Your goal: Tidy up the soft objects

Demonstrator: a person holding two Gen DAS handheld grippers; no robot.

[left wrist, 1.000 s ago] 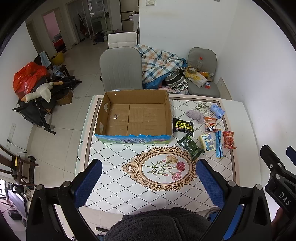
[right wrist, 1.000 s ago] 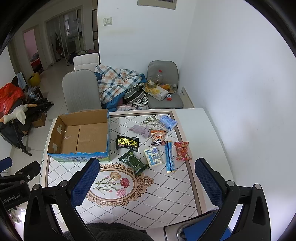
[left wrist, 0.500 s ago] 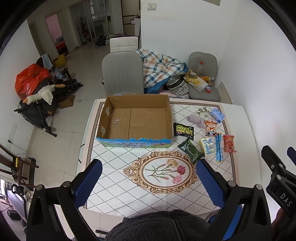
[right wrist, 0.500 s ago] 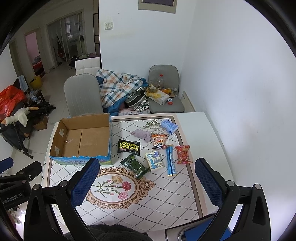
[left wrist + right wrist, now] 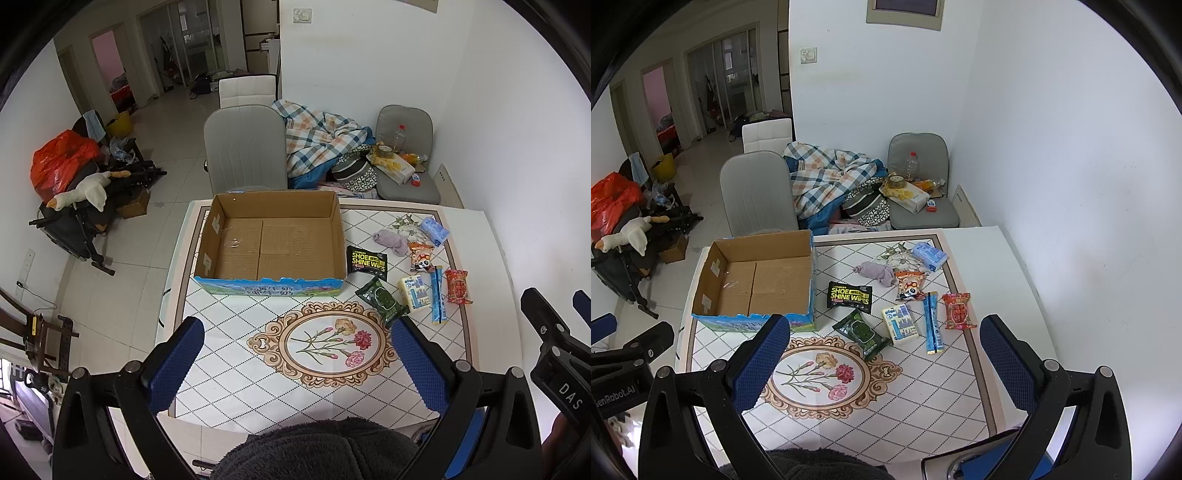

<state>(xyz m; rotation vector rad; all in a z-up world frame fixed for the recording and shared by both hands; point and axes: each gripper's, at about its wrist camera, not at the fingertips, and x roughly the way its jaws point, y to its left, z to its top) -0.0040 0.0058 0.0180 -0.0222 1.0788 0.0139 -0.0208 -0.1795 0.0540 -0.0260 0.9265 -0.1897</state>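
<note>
An open cardboard box (image 5: pixel 271 242) (image 5: pixel 759 280) sits empty at the table's far left. To its right lie several soft packets: a black shoe-wipes pack (image 5: pixel 367 259) (image 5: pixel 849 294), a dark green pack (image 5: pixel 382 298) (image 5: pixel 862 331), a yellow-blue pack (image 5: pixel 900 325), a long blue sachet (image 5: pixel 932 322), a red snack bag (image 5: pixel 957 311), a panda snack bag (image 5: pixel 909 285), a purple cloth (image 5: pixel 389 240) (image 5: pixel 877 272) and a light blue pack (image 5: pixel 929 255). My left gripper (image 5: pixel 297 363) and right gripper (image 5: pixel 882 363) are open and empty, high above the table's near edge.
The table (image 5: pixel 236 373) has a diamond-pattern cover with a flower medallion (image 5: pixel 325 343). Grey chairs (image 5: pixel 245 147) and a plaid blanket (image 5: pixel 317 136) stand behind the table. A white wall runs along the right. A stroller with clutter (image 5: pixel 77 199) stands on the floor at left.
Both grippers have risen and pulled back, so the table looks smaller and farther. Both stay open. Nothing on the table has moved.
</note>
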